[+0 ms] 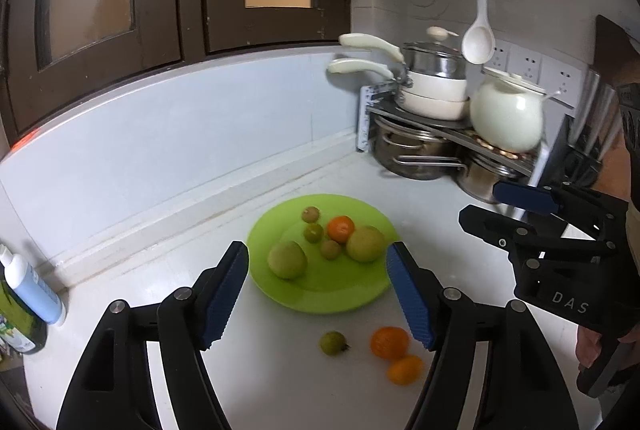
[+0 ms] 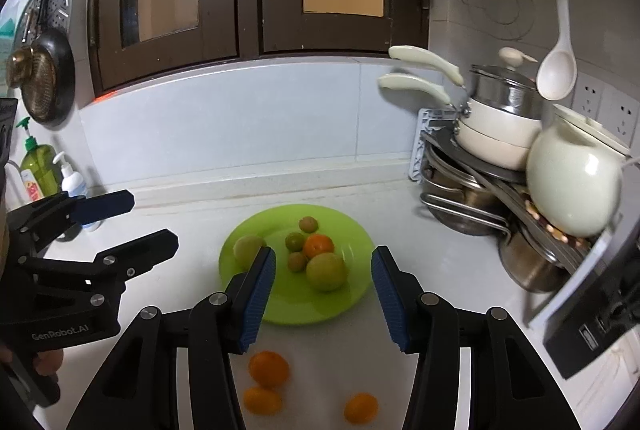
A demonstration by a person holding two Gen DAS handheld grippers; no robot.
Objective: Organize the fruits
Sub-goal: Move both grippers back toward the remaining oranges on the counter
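left gripper (image 1: pixel 318 294) jaws apart and empty over the near rim of the green plate (image 1: pixel 280 294) holding green fruits and one orange (image 1: pixel 341 228), loose oranges (image 2: pixel 269 369) on the white counter (image 1: pixel 280 382) in front, right gripper (image 2: pixel 324 300) part open, empty.
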